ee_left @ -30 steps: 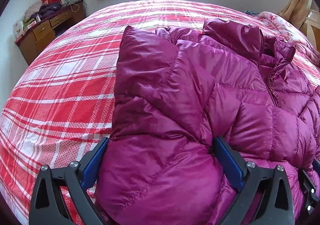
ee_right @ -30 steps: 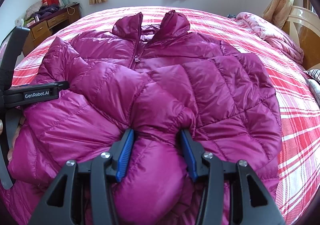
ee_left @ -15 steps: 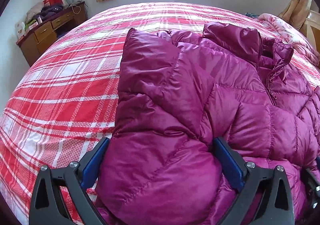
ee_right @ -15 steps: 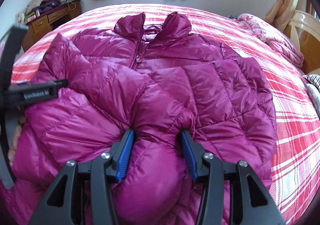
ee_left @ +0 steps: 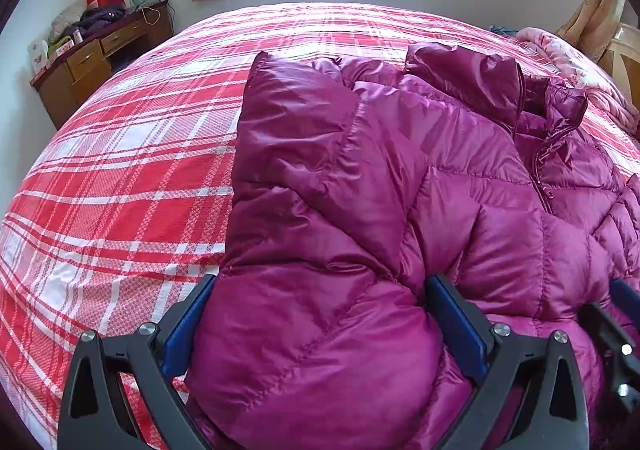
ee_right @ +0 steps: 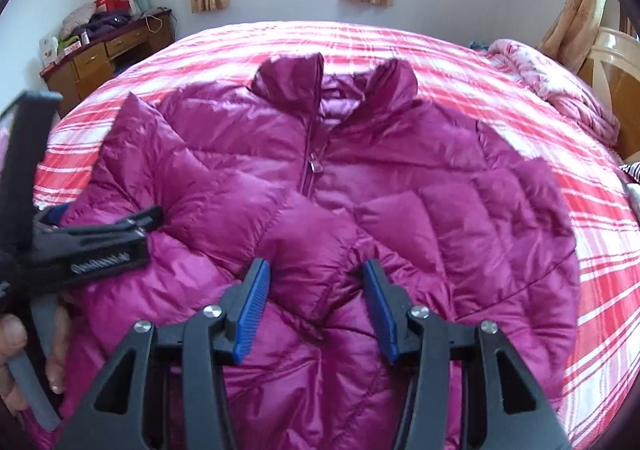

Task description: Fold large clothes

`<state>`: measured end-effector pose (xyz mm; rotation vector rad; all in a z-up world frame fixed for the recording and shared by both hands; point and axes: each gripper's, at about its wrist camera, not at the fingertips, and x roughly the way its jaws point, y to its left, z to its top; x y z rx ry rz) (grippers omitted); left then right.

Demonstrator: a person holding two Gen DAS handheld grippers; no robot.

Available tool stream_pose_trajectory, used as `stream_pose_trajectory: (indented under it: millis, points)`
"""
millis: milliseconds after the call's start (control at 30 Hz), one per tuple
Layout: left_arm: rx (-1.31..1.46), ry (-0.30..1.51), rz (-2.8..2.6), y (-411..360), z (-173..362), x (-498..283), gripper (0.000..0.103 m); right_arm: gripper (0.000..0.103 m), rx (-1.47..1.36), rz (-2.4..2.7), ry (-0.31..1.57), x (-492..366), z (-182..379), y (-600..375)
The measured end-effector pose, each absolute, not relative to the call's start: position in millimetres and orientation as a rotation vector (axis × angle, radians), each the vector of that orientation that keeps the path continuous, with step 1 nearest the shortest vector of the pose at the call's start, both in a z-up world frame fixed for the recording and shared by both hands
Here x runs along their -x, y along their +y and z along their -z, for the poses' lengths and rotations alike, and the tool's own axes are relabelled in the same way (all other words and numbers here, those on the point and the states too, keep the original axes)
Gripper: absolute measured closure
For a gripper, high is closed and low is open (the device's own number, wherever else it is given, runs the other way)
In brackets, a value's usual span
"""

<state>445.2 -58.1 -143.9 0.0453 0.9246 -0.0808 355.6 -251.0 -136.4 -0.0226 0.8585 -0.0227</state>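
Note:
A magenta puffer jacket (ee_right: 360, 178) lies front up on the red plaid bed (ee_right: 600, 234), collar toward the window, both sleeves folded across the chest. In the left wrist view the jacket (ee_left: 360, 190) fills the right half. My left gripper (ee_left: 316, 314) has its jaws wide apart, with the jacket's left lower part bulging between them. My right gripper (ee_right: 316, 302) has its jaws apart above the folded sleeves, with fabric below them and not pinched. The left gripper also shows at the left of the right wrist view (ee_right: 100, 238).
A wooden desk (ee_left: 92, 62) piled with clutter stands at the far left by the wall. A pink floral quilt (ee_right: 560, 90) lies bunched at the bed's far right beside a wooden headboard (ee_right: 616, 82). Plaid sheet (ee_left: 120, 190) lies bare to the jacket's left.
My right gripper has opened and lifted off the sleeve fabric it was pinching, and drawn back. My left gripper has shifted slightly with the jacket still between its jaws.

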Motion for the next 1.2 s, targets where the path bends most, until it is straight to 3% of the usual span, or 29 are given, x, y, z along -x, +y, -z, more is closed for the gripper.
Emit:
stream_pose_trajectory:
  millis: [267,433,567,867,1200]
  points:
    - [-0.067,0.905,0.054,-57.1,138.8,-441.4,0.002,0.05,0.027,0.028,0.86,-355.2,146.5,-250.3]
    - [-0.045,0.722,0.052,-57.7,94.4,-414.7,0.002,0.05,0.031,0.032,0.853,-354.3,145.7,-247.9]
    - [-0.015,0.726,0.177,-72.9,72.9,-424.0,0.002,0.05,0.014,0.025,0.848,-352.4,145.8,-249.7]
    - [-0.086,0.917,0.211,-93.6,135.2,-469.3,0.002,0.05,-0.014,0.008,0.84,-351.1,145.8,-253.9]
    - [-0.084,0.941,0.223,-96.7,143.7,-477.4,0.001,0.049,0.007,0.014,0.844,-353.0,147.2,-252.4]
